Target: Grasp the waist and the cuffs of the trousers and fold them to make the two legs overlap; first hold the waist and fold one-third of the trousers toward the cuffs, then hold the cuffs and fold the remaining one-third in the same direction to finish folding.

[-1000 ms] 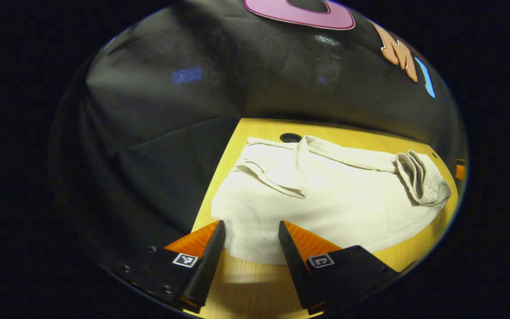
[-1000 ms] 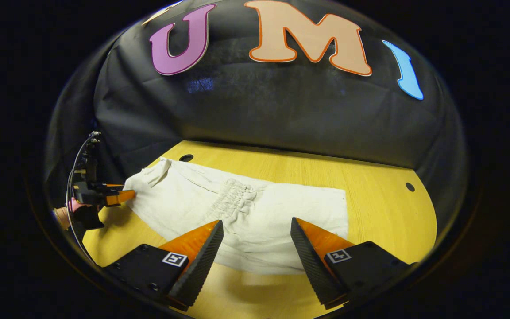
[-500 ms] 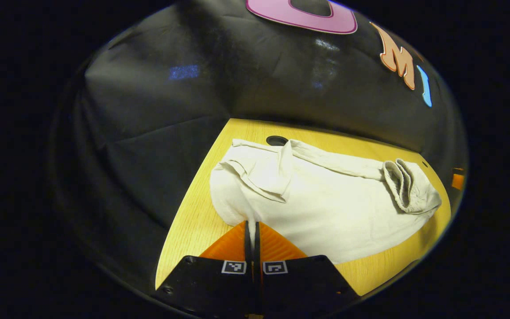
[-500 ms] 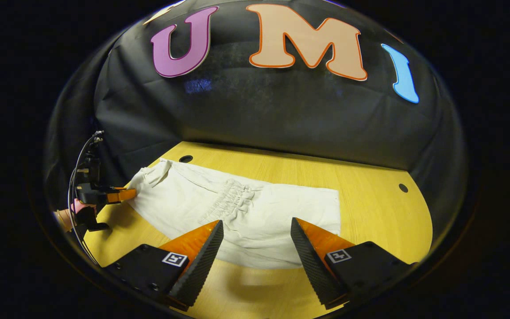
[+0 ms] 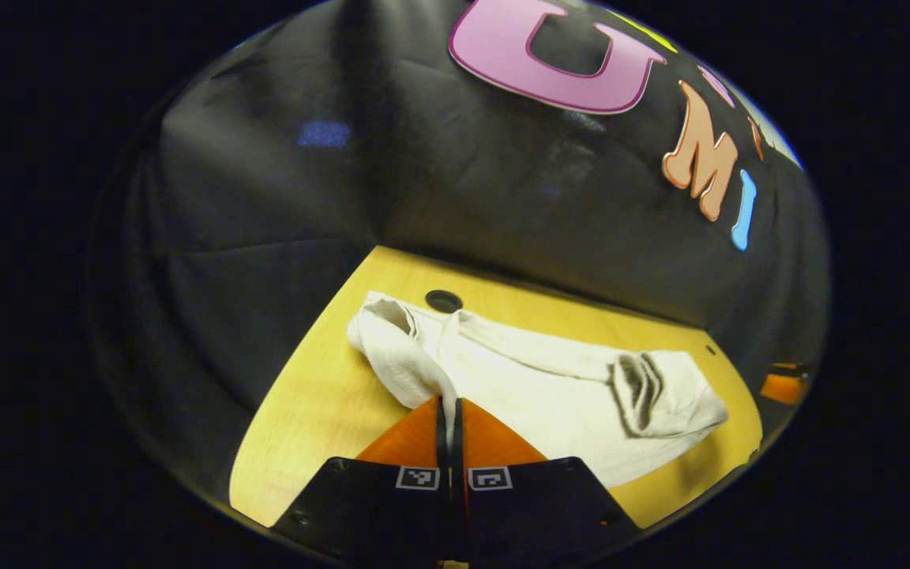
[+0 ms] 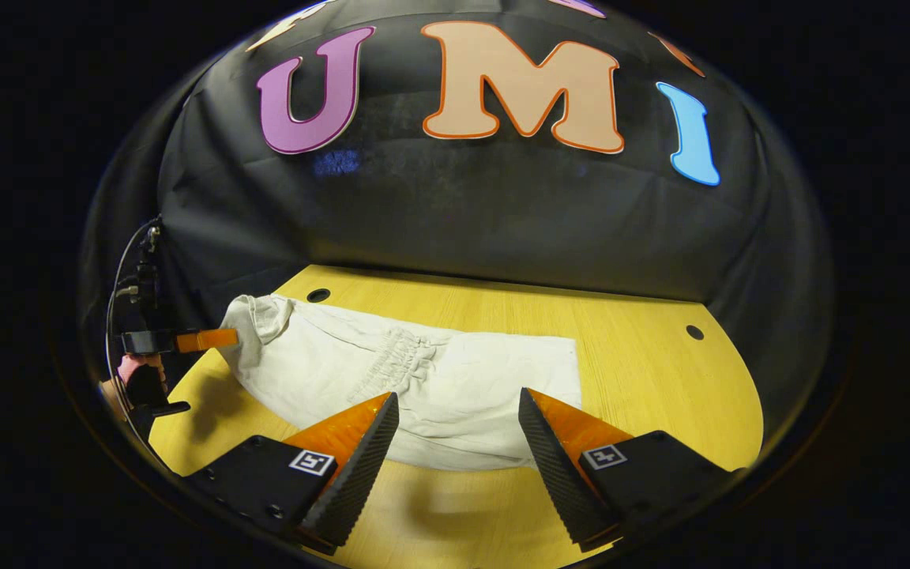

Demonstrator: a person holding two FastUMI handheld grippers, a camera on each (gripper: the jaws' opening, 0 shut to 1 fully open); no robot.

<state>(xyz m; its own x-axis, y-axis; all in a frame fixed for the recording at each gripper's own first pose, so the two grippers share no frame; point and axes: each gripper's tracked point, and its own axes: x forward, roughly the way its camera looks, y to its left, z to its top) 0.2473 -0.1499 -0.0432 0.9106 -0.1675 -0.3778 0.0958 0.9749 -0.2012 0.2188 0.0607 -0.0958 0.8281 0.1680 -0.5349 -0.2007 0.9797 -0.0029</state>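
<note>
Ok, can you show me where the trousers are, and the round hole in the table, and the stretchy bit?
trousers [image 6: 321, 363]: right gripper view, on the flat pale cloth of the leg.
round hole [image 5: 444, 300]: left gripper view, on its dark middle.
stretchy bit [image 6: 400, 363]: right gripper view, on the gathered waistband ridges.

Cloth of the trousers [image 5: 550, 395] pinched between left gripper [image 5: 449, 411] fingers hidden; its holder's hand [image 6: 137, 370] mostly cut off at view's rim.

Cream trousers [image 6: 423, 379] lie folded, one end lifted.
</note>
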